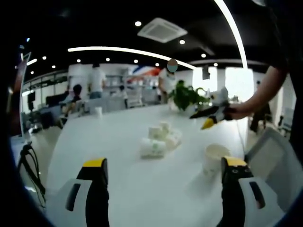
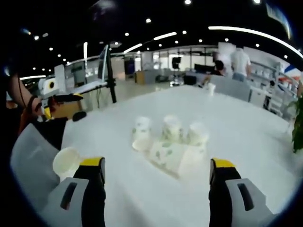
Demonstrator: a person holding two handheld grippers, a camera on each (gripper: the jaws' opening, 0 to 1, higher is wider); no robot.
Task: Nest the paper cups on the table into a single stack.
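Cups [image 2: 170, 142] clustered mid-table; left gripper view adds plant [image 1: 187, 97].

The counter [image 1: 118, 142] is smooth and white, with a soft sheen that catches the ceiling lights. The cups [image 2: 173, 142] look like matt white paper with a faint green print. Each claw [image 1: 163, 189] [image 2: 156, 189] has dark, matt plastic-looking jaws with yellow tips and pale grey plastic casings.

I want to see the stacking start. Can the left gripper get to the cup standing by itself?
Probably yes. The lone cup stands upright on the white table, just ahead of the left gripper, whose jaws are open. Nothing lies between them.
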